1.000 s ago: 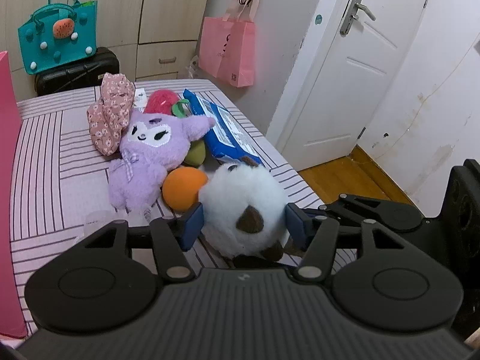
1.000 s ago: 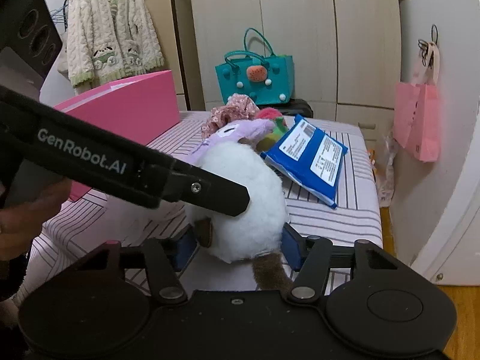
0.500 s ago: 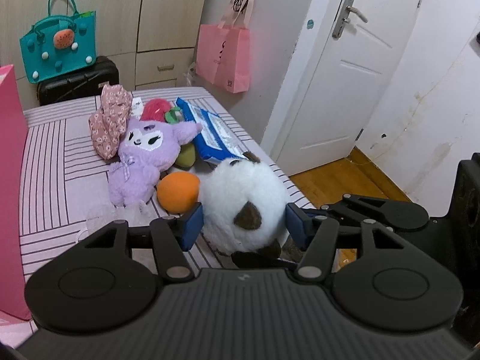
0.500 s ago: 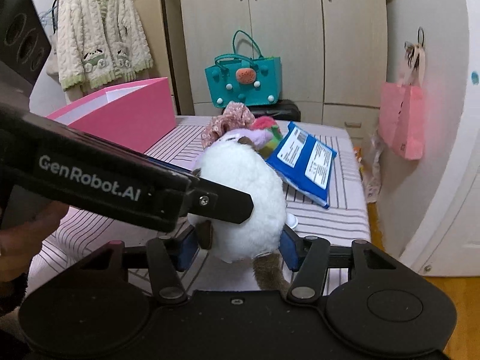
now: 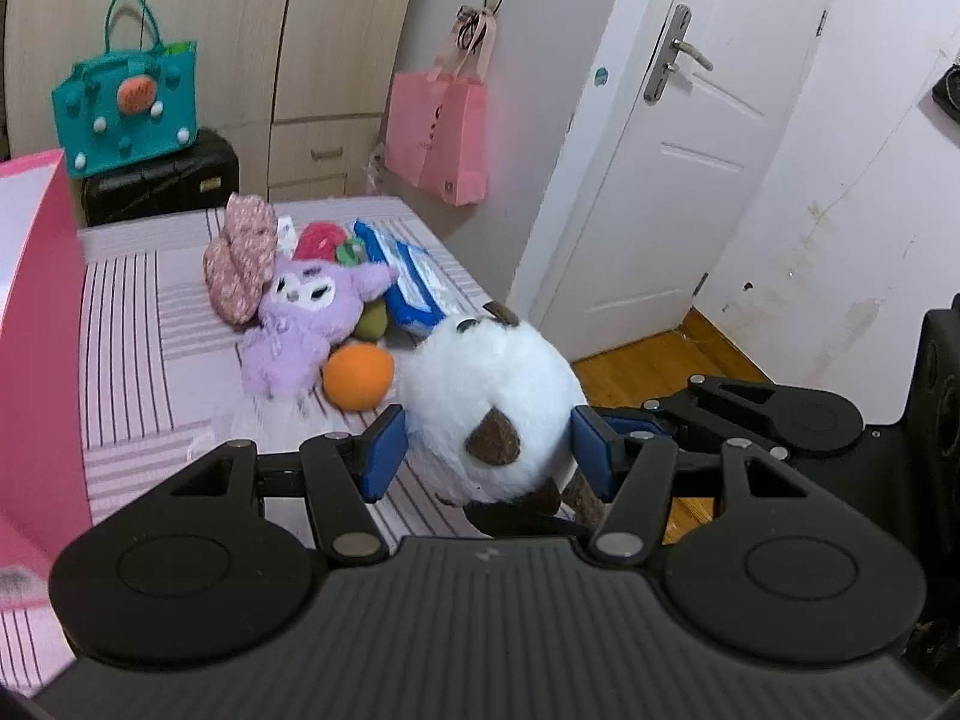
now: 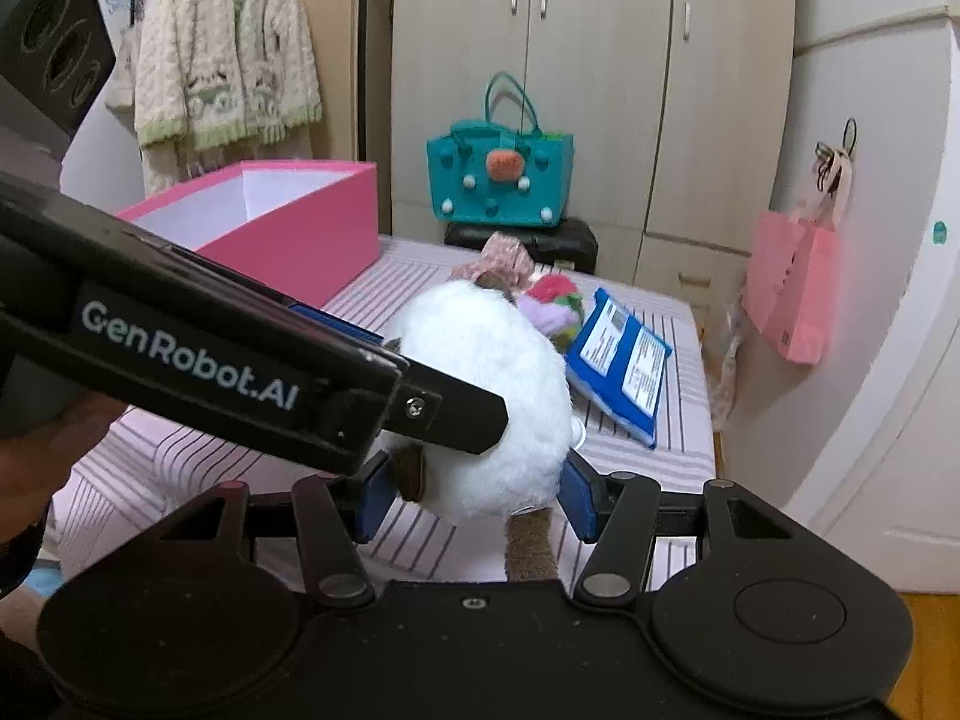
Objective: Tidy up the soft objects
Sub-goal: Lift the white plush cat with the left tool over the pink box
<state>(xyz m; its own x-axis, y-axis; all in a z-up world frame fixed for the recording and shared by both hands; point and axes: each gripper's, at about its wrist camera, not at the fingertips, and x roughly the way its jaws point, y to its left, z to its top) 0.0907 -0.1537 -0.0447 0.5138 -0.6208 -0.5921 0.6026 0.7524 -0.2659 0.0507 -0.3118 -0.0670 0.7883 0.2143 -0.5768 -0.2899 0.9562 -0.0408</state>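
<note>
- Left wrist view: the white plush point(image 5: 489, 414) hangs above the striped bed's point(image 5: 126, 360) near edge, squeezed by the left gripper point(image 5: 489, 450).
- The right gripper point(image 6: 474, 495) clamps it too.
- Carry both level toward the pink box point(image 6: 288, 222), likely its home.

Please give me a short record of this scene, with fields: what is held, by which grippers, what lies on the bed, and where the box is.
held: white plush toy
by: left gripper and right gripper, both shut on it
on bed: purple plush, orange ball, blue packet, floral cloth
box: pink box, open, on the bed's far side in the right wrist view
</note>
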